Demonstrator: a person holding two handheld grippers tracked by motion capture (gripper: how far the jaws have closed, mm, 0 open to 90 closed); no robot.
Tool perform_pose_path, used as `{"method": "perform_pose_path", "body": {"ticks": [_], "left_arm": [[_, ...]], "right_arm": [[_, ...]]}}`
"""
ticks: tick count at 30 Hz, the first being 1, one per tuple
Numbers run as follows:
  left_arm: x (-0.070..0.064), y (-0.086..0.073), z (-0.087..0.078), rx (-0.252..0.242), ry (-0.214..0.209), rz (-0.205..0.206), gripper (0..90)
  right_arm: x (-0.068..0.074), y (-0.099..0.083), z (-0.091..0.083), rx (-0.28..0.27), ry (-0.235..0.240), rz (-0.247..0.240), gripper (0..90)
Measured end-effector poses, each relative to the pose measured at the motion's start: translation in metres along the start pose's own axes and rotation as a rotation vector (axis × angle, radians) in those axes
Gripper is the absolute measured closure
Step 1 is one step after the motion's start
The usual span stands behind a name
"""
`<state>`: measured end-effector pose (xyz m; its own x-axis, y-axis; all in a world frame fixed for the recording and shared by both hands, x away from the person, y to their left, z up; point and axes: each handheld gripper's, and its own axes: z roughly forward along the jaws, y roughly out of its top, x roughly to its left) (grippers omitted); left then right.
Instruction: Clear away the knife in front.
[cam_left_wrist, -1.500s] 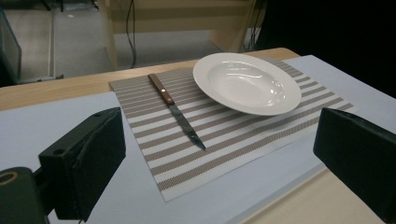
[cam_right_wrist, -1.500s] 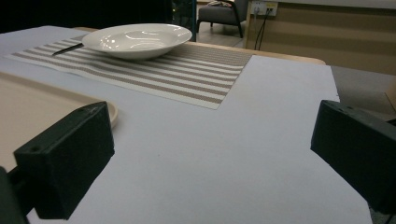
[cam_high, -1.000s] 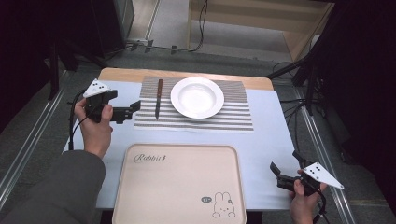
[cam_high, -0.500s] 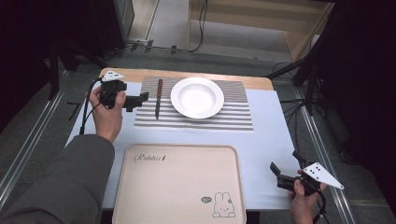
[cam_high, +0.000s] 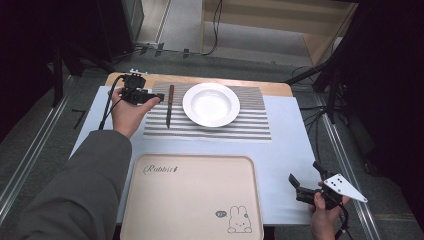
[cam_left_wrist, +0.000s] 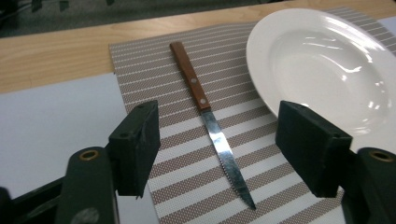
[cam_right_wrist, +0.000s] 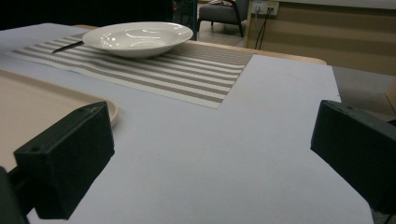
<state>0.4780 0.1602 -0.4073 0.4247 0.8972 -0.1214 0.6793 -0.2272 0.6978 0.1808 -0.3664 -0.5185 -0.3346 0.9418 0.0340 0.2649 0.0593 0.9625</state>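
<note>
A knife (cam_high: 170, 105) with a brown wooden handle and serrated blade lies on the striped placemat (cam_high: 250, 125), just left of a white deep plate (cam_high: 211, 104). My left gripper (cam_high: 154, 98) hovers open at the mat's left edge, jaws pointing toward the knife handle. In the left gripper view the knife (cam_left_wrist: 205, 112) lies between and beyond the open jaws of that gripper (cam_left_wrist: 224, 147), with the plate (cam_left_wrist: 322, 65) to the right. My right gripper (cam_high: 304, 172) rests open near the table's front right corner, over bare white tabletop (cam_right_wrist: 210, 158).
A beige tray (cam_high: 192, 197) with a rabbit print lies at the front centre of the table; its rim (cam_right_wrist: 100, 105) shows in the right gripper view, with the plate (cam_right_wrist: 137, 37) farther off. A wooden strip (cam_high: 270, 87) edges the far side.
The left hand has carried its gripper away from the near left toward the far side, ending beside the knife handle, jaws still open. The right gripper has stayed put.
</note>
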Motion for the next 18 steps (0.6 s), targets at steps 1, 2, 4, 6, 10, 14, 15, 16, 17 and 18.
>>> {"method": "perform_pose_path", "body": {"ticks": [1,2,4,6,10,14,15,16,17,18], "left_arm": [[0.000,0.001,0.004,0.012,0.006,-0.005,33.5],[0.000,0.002,0.007,0.025,0.006,-0.011,35.1],[-0.001,0.004,0.014,0.046,0.006,-0.027,38.0],[-0.002,0.005,0.019,0.060,0.007,-0.027,40.2],[-0.006,0.009,0.034,0.088,0.019,-0.046,48.7],[-0.010,0.011,0.044,0.101,0.015,-0.047,52.0],[-0.011,0.012,0.047,0.113,0.021,-0.042,54.5],[-0.012,0.013,0.053,0.118,0.021,-0.048,55.5],[-0.012,0.014,0.056,0.120,0.021,-0.053,57.2],[-0.013,0.014,0.058,0.125,0.024,-0.055,58.6]], "right_arm": [[0.000,0.000,0.000,-0.001,0.001,0.001,0.0],[0.000,0.000,0.000,0.000,0.000,0.001,0.0],[0.000,0.000,0.000,0.001,-0.001,0.001,0.0],[0.001,0.000,0.000,0.003,-0.003,-0.002,0.0],[0.001,0.000,0.001,0.004,-0.005,-0.010,0.0],[0.001,0.000,0.001,0.004,-0.005,-0.001,0.0],[0.001,0.000,0.001,0.003,-0.005,0.000,0.0],[0.001,0.000,0.001,0.004,-0.005,-0.001,0.0],[0.001,0.000,0.001,0.005,-0.006,-0.002,0.0],[0.001,0.000,0.001,0.005,-0.006,-0.002,0.0]]}}
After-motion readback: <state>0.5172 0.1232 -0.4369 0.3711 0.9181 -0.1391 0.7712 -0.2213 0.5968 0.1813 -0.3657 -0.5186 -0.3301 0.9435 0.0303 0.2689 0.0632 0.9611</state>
